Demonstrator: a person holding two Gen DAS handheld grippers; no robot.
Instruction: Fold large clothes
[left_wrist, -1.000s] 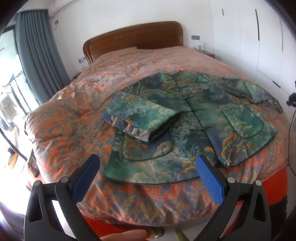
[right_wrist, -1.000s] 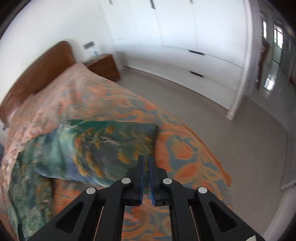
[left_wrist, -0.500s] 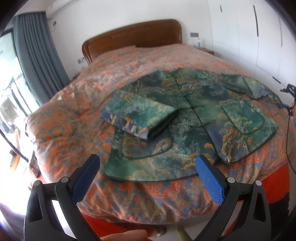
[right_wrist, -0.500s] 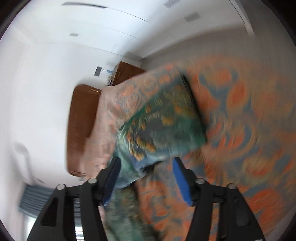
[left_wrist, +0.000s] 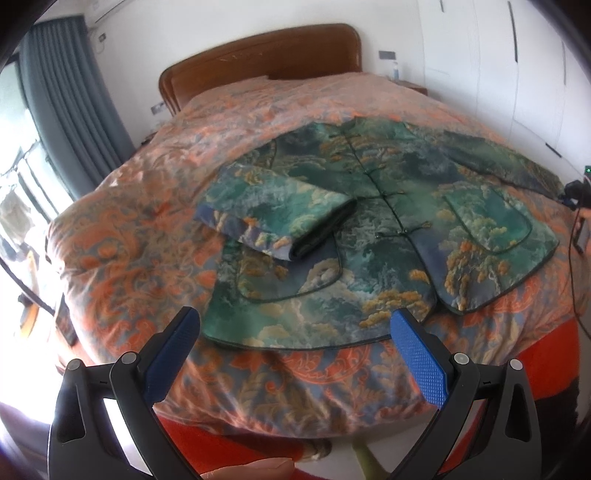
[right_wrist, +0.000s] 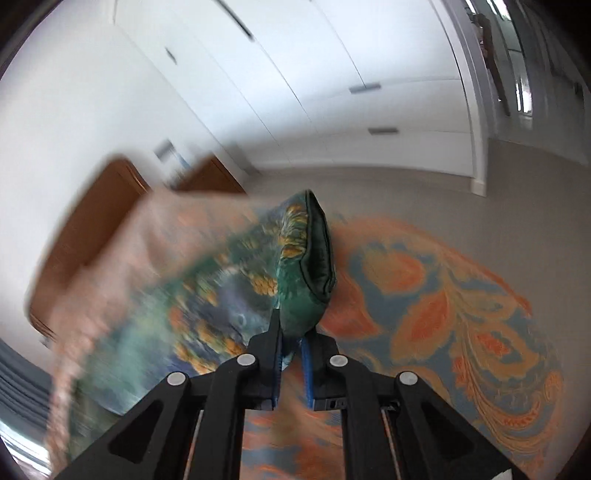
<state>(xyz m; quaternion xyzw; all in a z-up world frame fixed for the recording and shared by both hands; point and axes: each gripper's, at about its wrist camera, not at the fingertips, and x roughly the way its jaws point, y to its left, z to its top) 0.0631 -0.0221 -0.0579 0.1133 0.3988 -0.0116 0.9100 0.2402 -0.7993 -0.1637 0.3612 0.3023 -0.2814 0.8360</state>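
A green and blue patterned jacket (left_wrist: 373, 229) lies face up on the bed. Its left sleeve (left_wrist: 280, 218) is folded across the chest. Its right sleeve (left_wrist: 506, 162) stretches out to the right edge of the bed. My left gripper (left_wrist: 295, 339) is open and empty, held off the foot of the bed below the jacket's hem. My right gripper (right_wrist: 291, 354) is shut on the cuff of the right sleeve (right_wrist: 303, 277) and holds it lifted off the cover. It shows at the far right of the left wrist view (left_wrist: 576, 192).
The bed has an orange patterned cover (left_wrist: 147, 206) and a wooden headboard (left_wrist: 266, 55). A nightstand (left_wrist: 406, 83) stands beside it, white wardrobes (right_wrist: 332, 92) line the right wall, and grey curtains (left_wrist: 70, 110) hang at left. Bare floor (right_wrist: 480, 221) lies right of the bed.
My right gripper opened around the right sleeve's cuff, then shut on it and lifted it. My left gripper stayed open and drifted slightly.
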